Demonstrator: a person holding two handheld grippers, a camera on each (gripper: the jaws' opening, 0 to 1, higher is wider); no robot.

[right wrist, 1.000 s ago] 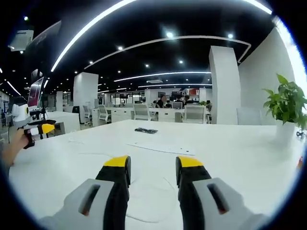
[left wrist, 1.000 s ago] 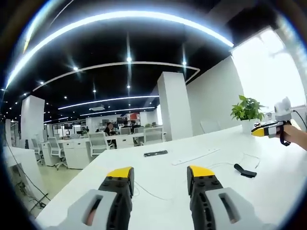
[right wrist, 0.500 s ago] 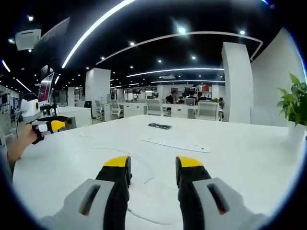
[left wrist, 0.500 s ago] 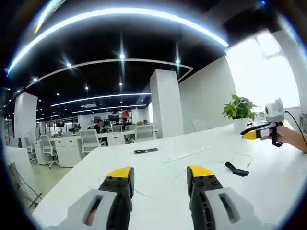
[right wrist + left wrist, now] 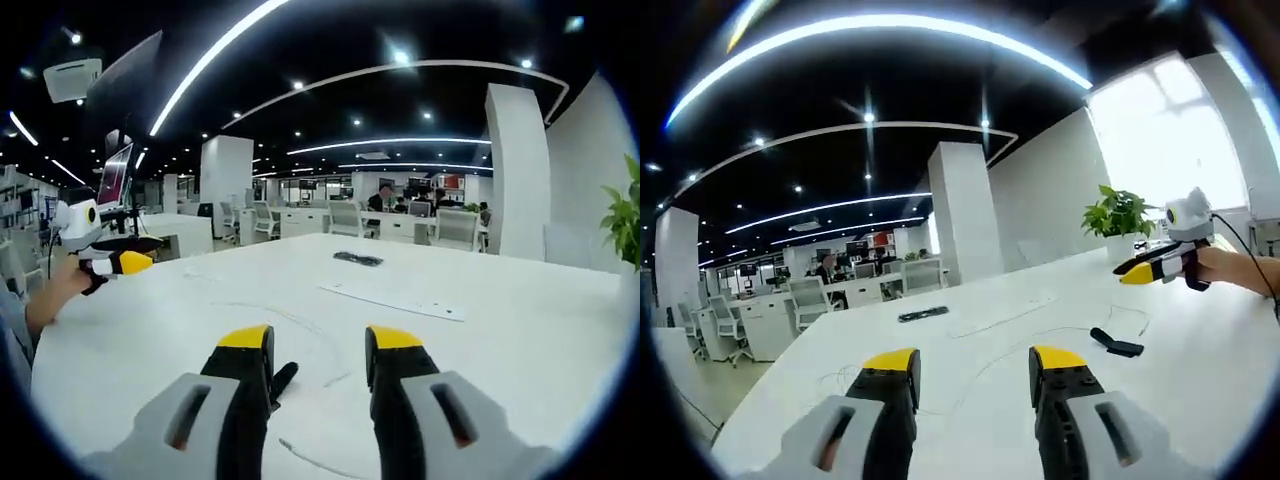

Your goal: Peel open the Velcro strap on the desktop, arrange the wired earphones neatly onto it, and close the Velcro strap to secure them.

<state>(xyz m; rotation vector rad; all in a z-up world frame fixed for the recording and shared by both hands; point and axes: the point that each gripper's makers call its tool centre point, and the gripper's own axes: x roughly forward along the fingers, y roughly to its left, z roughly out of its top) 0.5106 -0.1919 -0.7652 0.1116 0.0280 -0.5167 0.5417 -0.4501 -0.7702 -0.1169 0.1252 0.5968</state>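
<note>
We judge this the approach before peeling: both our grippers, left [image 5: 973,362] and right [image 5: 317,340], hover wide and empty over the white worktop [image 5: 1200,380]. The strap [image 5: 1116,345] lies shut to the right in the left gripper view, and the right gripper view shows it [image 5: 283,379] just beside the left jaw, so next comes lowering onto its free end. The left gripper view also shows the earphone cord [image 5: 1030,335] (thin, looping) and a plant [image 5: 1118,214].

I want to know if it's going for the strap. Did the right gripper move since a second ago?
Yes. In the right gripper view, the black Velcro strap now lies just beyond the right gripper, beside its left finger, so it moved toward the strap.
</note>
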